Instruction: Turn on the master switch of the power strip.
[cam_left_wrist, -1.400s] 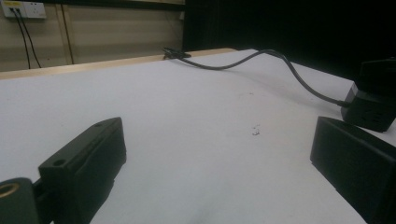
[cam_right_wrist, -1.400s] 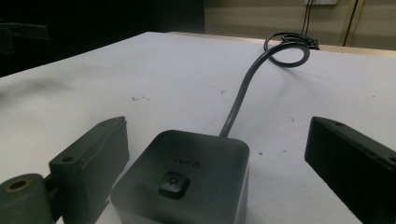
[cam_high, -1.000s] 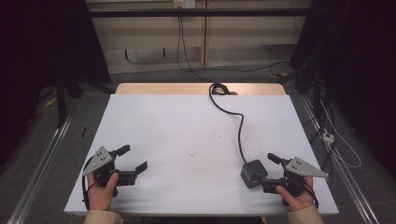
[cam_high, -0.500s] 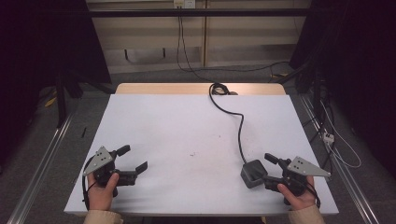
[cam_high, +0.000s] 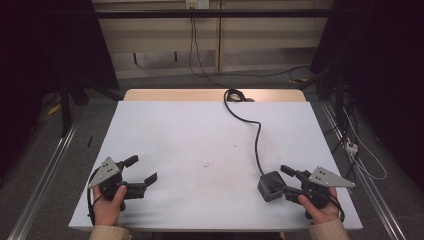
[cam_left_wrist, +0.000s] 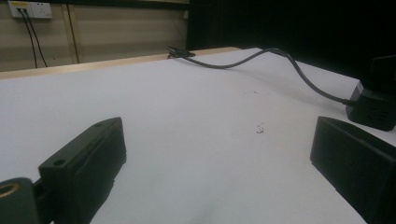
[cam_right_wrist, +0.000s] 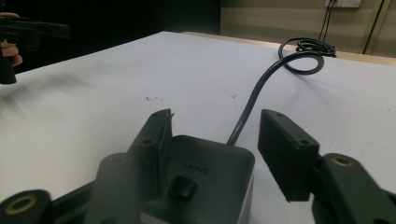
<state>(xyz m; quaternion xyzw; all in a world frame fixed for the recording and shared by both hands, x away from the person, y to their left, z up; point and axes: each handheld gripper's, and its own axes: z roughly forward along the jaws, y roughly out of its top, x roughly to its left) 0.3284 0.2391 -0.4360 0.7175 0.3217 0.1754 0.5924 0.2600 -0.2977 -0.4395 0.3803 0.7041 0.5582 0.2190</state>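
A lab test bay: dark curtains (cam_high: 45, 45), floor rails (cam_high: 45, 170), a bare white table (cam_high: 200, 140)

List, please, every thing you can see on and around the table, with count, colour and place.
power cube: one, dark grey, near right of the table, between the right gripper's jaws.
cable: one, black, from the cube to a coil at the far edge.
table: one, white top, wooden far edge.
wall sockets: white, back wall, with cords hanging.
floor rails: metal, beside the table.
left gripper: one, black, near left, jaws open on nothing.
right gripper: one, black, jaws have just been closing around the cube; one touches it, the other stands clear.
hands: two, at the near edge.
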